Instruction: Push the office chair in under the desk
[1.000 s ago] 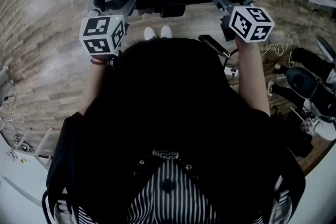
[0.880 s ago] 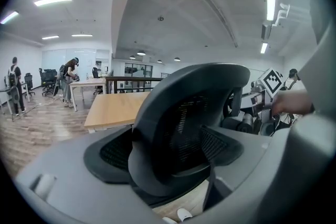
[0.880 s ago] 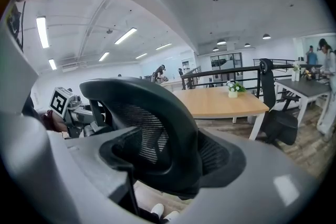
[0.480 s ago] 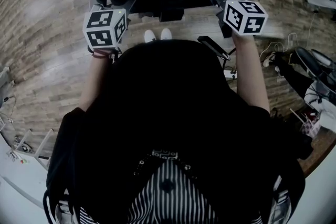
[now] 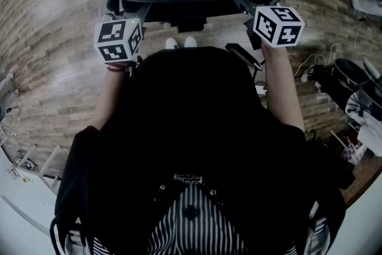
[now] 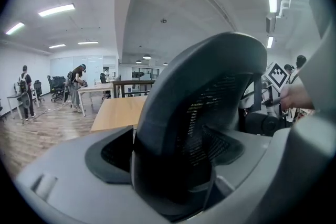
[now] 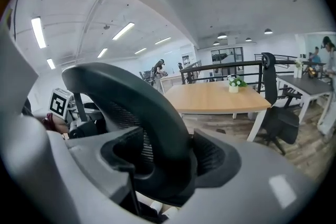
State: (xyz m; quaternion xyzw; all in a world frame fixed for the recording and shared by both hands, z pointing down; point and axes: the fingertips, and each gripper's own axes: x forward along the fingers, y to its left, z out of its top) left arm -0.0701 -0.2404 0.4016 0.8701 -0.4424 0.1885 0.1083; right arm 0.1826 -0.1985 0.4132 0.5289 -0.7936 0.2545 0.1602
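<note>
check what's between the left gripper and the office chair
Nothing: in the left gripper view the left gripper has its jaws closed on the office chair's back rim, pads against it.

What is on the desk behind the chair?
A small potted plant stands on the desk. The chair back hides the desk's left part, so anything there cannot be seen.
</note>
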